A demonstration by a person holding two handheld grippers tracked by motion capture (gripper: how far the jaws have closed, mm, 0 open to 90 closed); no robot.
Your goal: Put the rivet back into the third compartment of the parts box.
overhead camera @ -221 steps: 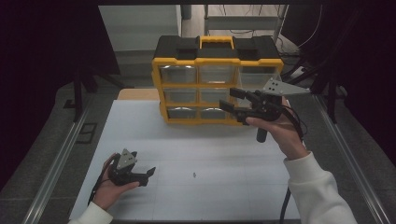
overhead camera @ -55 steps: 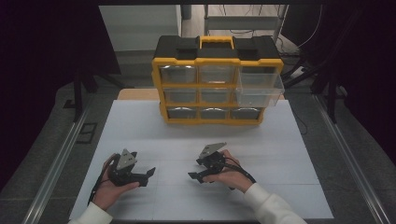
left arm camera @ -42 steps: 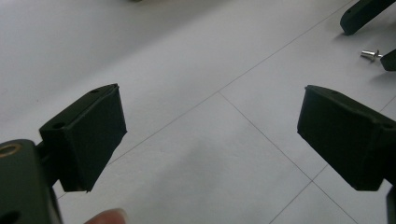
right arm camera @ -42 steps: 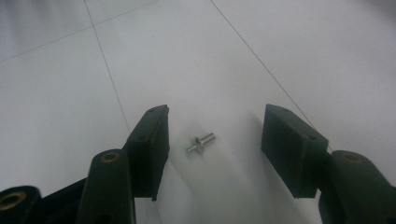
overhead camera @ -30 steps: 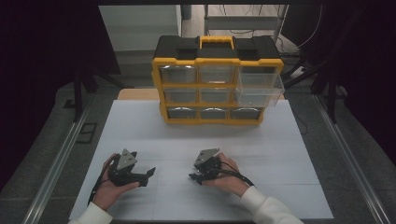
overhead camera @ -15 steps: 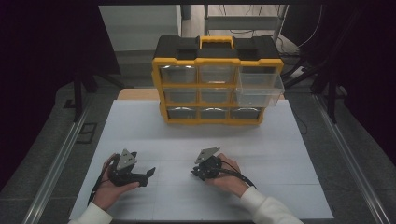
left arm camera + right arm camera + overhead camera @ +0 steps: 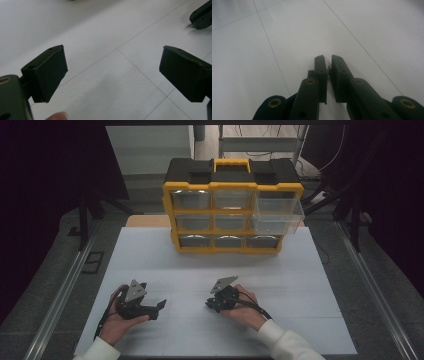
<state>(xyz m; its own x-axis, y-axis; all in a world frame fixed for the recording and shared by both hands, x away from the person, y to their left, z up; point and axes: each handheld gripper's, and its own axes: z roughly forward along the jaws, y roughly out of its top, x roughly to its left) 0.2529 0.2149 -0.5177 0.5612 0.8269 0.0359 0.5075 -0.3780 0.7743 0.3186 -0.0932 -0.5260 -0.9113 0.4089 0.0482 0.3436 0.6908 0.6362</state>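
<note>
1. The organizer (image 7: 232, 205) stood at the far edge of the worktop (image 7: 300, 285), well apart from both hands.
2. Its top-right drawer (image 7: 277, 215) was pulled out and looked empty; the other drawers were shut.
3. The right gripper (image 7: 216, 302) rested on the worktop. Its jaws had just been closing and stood nearly together, with nothing between them.
4. The left gripper (image 7: 159, 306) rested on the worktop, jaws wide apart and empty.
5. Judgement: the drawer opening appeared complete. Any filling or closing of the drawer remained to be done.
</note>
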